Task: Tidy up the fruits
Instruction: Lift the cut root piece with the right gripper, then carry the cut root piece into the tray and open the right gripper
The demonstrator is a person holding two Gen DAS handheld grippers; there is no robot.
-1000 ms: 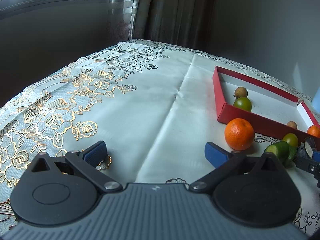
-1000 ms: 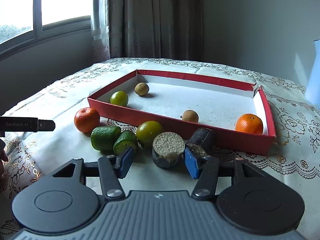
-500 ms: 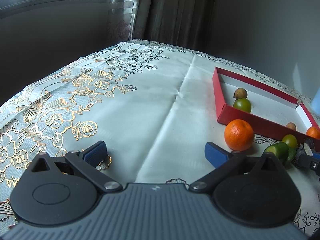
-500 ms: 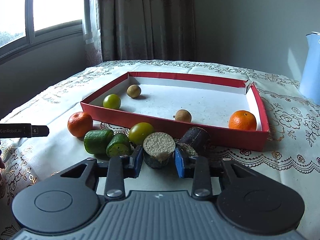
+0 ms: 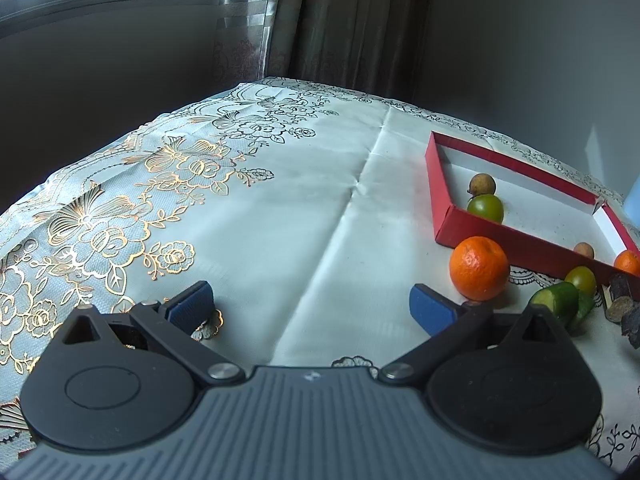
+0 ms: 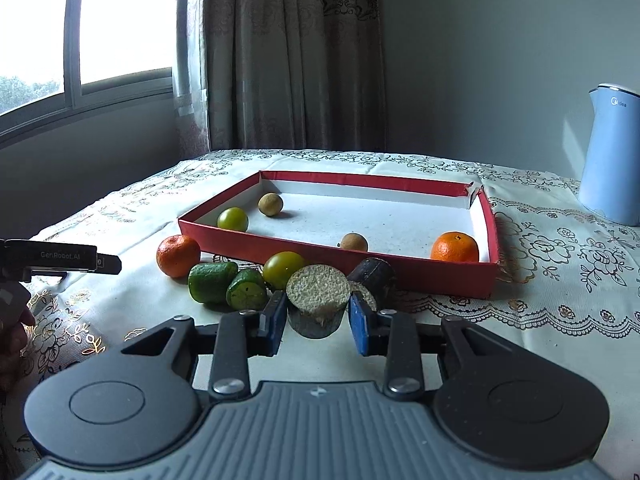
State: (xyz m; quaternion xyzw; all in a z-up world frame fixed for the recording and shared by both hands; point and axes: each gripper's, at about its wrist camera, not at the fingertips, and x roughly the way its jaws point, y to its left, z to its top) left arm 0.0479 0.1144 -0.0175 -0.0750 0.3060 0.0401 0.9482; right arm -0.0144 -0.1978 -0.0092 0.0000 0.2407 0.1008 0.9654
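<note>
change: right gripper (image 6: 318,320) lifted since a second ago, pads now clamped on cut cane piece (image 6: 318,300)
left gripper (image 5: 310,306): spread wide, holding nothing
loose orange (image 5: 479,268): just right of left gripper
red tray (image 6: 486,276): far, behind cane

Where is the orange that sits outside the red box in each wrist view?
Left wrist: the orange is right of centre, just ahead of the left gripper's right finger and in front of the near wall of the red box.
Right wrist: it is left of centre, at the left end of the fruit row, off the box's left corner.
Shared landmark: the green fruit in that corner of the box.
</note>
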